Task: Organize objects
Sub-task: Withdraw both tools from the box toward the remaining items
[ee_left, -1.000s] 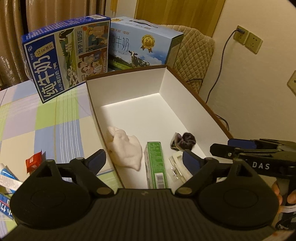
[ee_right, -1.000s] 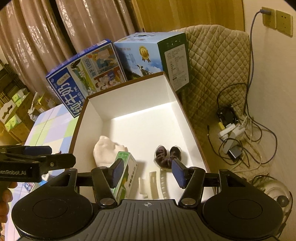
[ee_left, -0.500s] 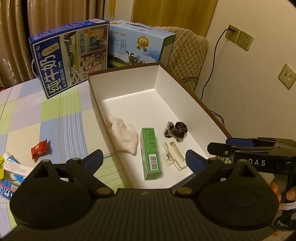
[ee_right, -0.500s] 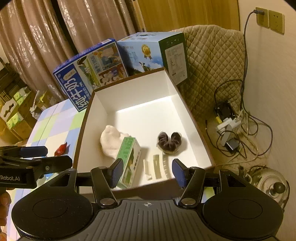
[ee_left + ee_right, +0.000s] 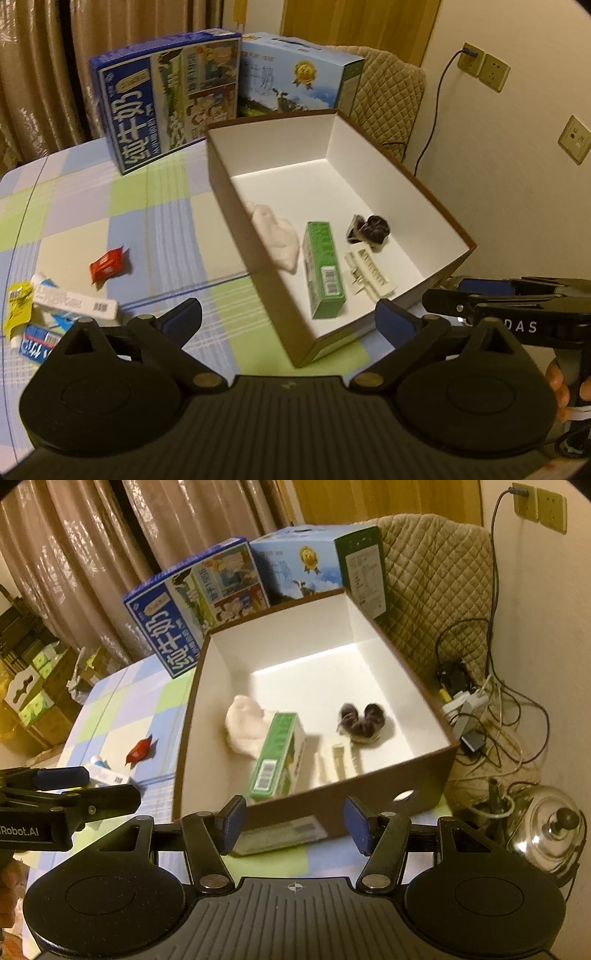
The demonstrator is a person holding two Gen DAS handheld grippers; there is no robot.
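Observation:
A brown box with a white inside (image 5: 413, 177) (image 5: 413, 775) stands on the checked tablecloth. In it lie a pale cloth (image 5: 277, 240) (image 5: 245, 723), a green carton (image 5: 323, 269) (image 5: 279, 760), a dark scrunchie (image 5: 371, 229) (image 5: 362, 720) and a white hair clip (image 5: 369, 275) (image 5: 338, 757). Left of the box lie a red packet (image 5: 107, 264) (image 5: 138, 751), a white tube (image 5: 74, 302) (image 5: 107, 773), a yellow sachet (image 5: 16, 306) and a blue pack (image 5: 35, 341). My left gripper (image 5: 288, 321) is open and empty, in front of the box's near corner. My right gripper (image 5: 295, 821) is open and empty before the box's near wall.
Two milk cartons (image 5: 166, 96) (image 5: 295, 77) stand behind the box, with a quilted chair (image 5: 388, 96) beyond. Cables and a power strip (image 5: 469, 705) lie on the floor to the right, near a steel kettle (image 5: 546, 830). A label (image 5: 280, 836) lies by the box's front.
Both grippers have drawn back and up from the box, so its near wall and more of the tablecloth now show. Both stayed open and empty.

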